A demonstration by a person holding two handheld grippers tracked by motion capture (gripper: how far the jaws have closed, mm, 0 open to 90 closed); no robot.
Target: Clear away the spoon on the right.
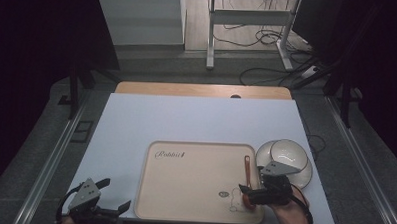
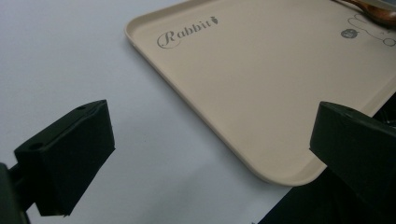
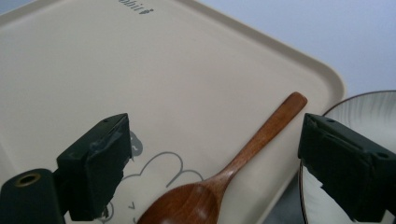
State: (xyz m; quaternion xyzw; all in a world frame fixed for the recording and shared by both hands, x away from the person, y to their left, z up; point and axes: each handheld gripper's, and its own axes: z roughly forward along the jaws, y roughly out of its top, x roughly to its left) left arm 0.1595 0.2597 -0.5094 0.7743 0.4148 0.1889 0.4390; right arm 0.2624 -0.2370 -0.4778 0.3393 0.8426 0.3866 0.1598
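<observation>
Spoon lies flat on tray, along its right edge, bowl end toward near right corner. Right gripper spread wide astride it, pads clear: placing looks done. Left gripper spread, idle off tray's near left corner. Bowls untouched beside tray, probably next.

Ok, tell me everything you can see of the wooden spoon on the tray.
The wooden spoon is reddish-brown, smooth and glossy, in one piece: a rounded bowl and a slim straight handle with a rounded end. It lies flat on the beige tray, near the tray's right rim, bowl toward the person over the printed rabbit drawing, handle pointing away. The right tool straddles it with its jaws open and clear of the wood. The white bowls sit apart from it, off the tray.
</observation>
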